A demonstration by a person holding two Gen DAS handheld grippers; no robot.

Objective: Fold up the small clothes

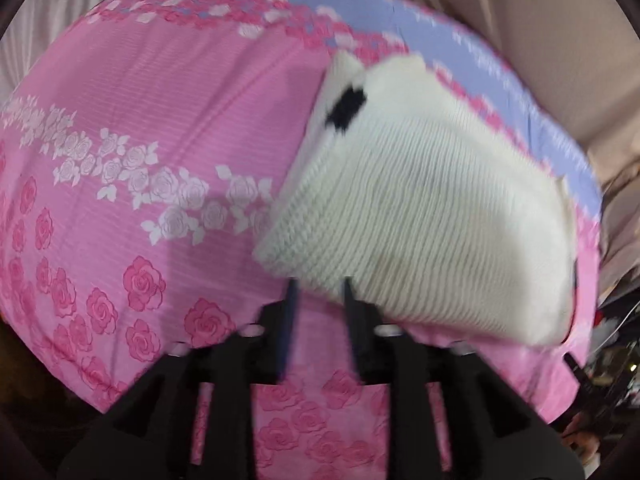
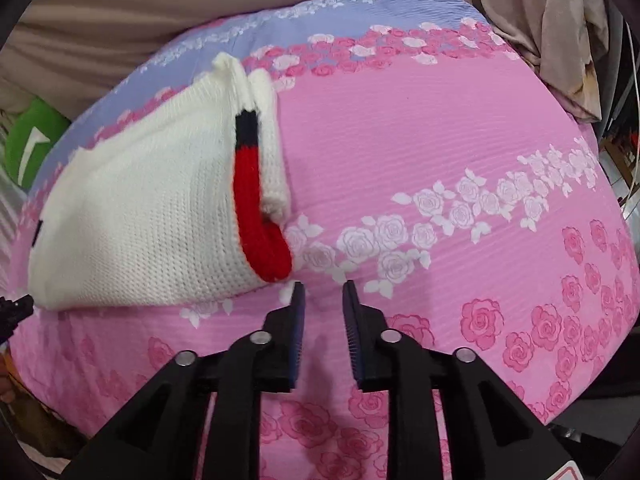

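Right wrist view: folded white knit sweater (image 2: 140, 208) on the rose-print bedsheet (image 2: 440, 128).
It lies at ten o'clock from the empty, parted right gripper (image 2: 323, 290), long axis toward eleven; the left gripper (image 1: 319, 286), also parted and empty, sits nearer.

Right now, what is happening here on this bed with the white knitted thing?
A person is folding a small white knitted garment on a pink rose-print bedsheet, using two tools. The garment lies folded on the sheet, its red and black trim showing at one edge. The left hand-held gripper and the right hand-held gripper both stand open just beside the garment, with nothing between their fingers. Neither is holding it.
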